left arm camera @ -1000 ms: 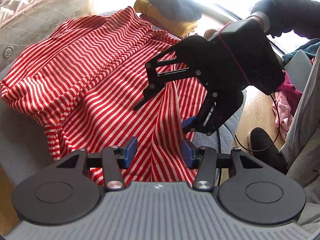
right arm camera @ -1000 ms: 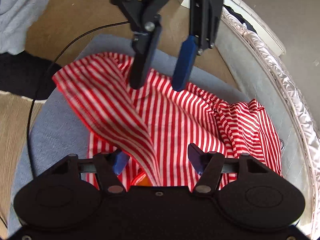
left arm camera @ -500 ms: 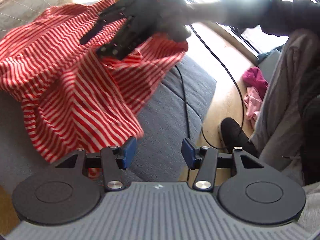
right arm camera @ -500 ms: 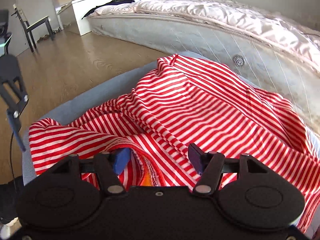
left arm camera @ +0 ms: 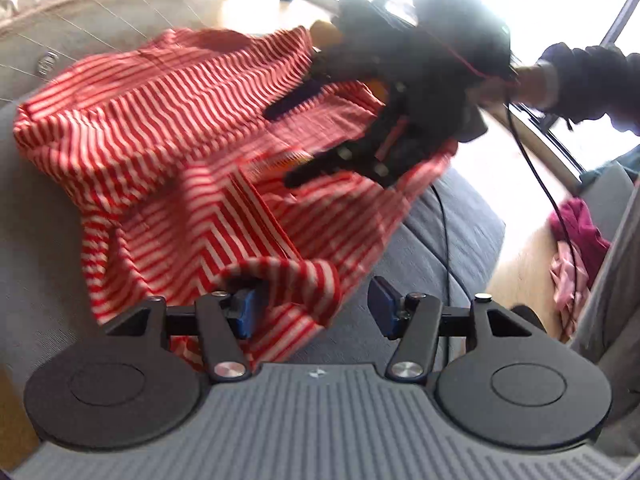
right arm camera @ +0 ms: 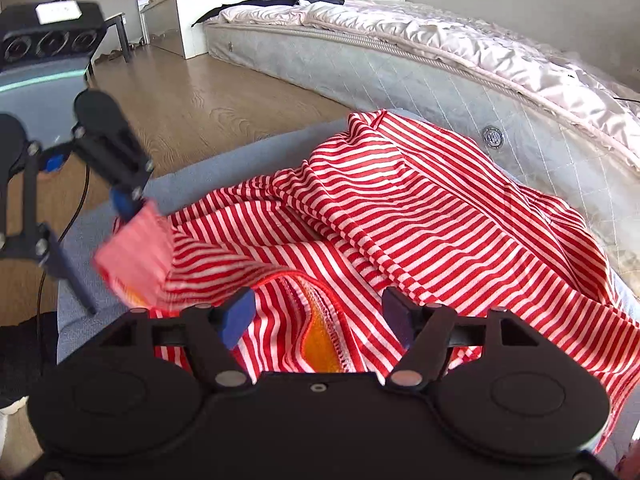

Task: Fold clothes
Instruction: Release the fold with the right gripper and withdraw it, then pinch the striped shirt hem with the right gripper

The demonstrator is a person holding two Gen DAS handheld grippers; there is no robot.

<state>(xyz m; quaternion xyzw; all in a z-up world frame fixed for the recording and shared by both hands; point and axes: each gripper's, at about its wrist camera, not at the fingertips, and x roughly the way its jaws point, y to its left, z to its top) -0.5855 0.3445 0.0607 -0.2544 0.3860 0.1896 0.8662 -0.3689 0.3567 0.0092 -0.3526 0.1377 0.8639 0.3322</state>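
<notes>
The red-and-white striped garment [right arm camera: 400, 216] is lying bunched and only partly spread across a grey upholstered seat [left arm camera: 448, 236], and the step in hand appears to be laying it flat before the first fold. To do this well, the operator should be drawing the two held points apart until the wrinkled middle is lying smooth, keeping the hem low over the cushion so that no cloth is sliding off the near edge. The left gripper [left arm camera: 314, 310] is standing with its jaws apart; a rolled edge of the striped cloth is draping over its left pad [left arm camera: 244, 312], and in the right wrist view the cloth corner is hanging at one blue pad, so a firm hold cannot be confirmed. The right gripper [right arm camera: 320, 318] is also showing its jaws apart, with an orange-lined seam [right arm camera: 324, 340] lying between them, unclamped. That seam looks like the better purchase, being doubled and stitched. Motion blur is obscuring the right gripper in the left wrist view. Around the seat, a large mattress with pale quilted bedding [right arm camera: 460, 52] is running along the far side, a wooden floor [right arm camera: 192, 96] is lying between, a dark unit with round openings [right arm camera: 48, 40] is standing at the left, and a small pile of pink and maroon clothes [left arm camera: 576, 248] is waiting on the floor.
</notes>
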